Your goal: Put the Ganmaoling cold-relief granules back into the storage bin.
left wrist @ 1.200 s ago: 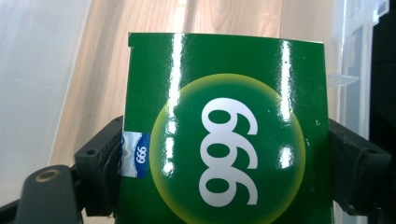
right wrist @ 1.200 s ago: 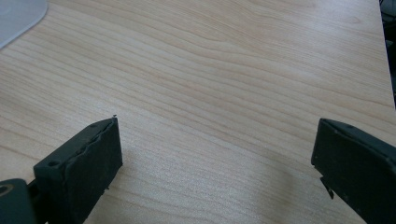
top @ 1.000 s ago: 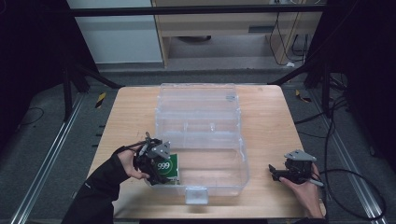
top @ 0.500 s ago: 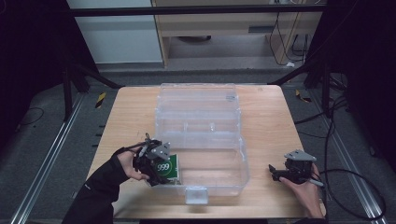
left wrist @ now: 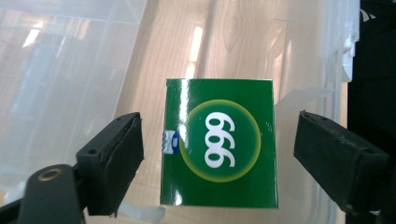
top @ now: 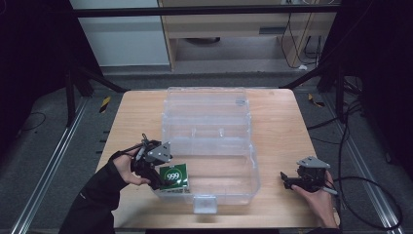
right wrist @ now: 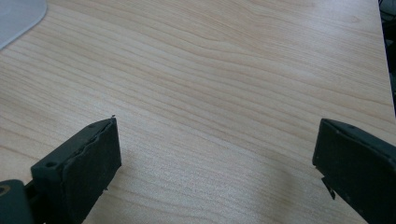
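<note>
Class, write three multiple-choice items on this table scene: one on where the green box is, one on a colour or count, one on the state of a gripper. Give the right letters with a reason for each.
1. Where is the green box?
A. inside the clear plastic container, at its left near corner
B. on the bare table beside the right gripper
C. on the floor

2. What colour are its digits 999?
A. red
B. white
C. black

3. How does the left gripper stand?
A. clamped on the box
B. open, jaws either side of the box with gaps
C. clamped on the container's latch

Key: 1 A, container walls surround it; 2 B, white on green; 3 B, wood shows between each pad and the box.
</note>
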Tool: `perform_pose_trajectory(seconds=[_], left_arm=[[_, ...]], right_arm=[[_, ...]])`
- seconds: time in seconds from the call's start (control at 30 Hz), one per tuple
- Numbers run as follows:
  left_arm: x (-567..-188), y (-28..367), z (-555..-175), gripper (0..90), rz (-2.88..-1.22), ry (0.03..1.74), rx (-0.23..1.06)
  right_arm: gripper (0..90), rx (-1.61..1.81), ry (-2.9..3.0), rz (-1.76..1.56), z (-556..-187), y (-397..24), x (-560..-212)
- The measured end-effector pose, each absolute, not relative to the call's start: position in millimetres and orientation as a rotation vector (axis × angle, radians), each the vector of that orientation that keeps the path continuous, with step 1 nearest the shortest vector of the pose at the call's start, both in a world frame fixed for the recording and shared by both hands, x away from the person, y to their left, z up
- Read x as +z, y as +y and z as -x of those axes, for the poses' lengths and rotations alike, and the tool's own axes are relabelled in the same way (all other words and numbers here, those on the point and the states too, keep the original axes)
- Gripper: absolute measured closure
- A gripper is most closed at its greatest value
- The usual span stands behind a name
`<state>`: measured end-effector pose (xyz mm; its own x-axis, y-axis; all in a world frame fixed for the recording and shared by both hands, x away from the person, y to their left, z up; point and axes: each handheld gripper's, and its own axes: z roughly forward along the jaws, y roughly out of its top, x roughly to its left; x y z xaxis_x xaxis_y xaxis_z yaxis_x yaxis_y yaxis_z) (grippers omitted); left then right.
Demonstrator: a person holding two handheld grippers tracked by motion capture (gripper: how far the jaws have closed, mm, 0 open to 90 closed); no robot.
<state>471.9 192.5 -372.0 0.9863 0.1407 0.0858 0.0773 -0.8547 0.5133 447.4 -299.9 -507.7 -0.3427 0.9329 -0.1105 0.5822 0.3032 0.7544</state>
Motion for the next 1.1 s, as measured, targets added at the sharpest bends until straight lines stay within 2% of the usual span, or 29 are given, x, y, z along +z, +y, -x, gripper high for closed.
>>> perform_pose_trajectory(seconds=[0.57,1.1], left_arm=[[-358.3,244.8,-461.5,19.2,-2.472,0.363,0.294],[-386.0,295.6,-462.1,19.9,-2.344,0.638,0.372]], right_arm=[[3.0,0.843,2.021,-1.342,-445.6,-300.0,-506.7],[3.1,0.847,2.02,-1.353,-445.1,-300.2,-506.8]])
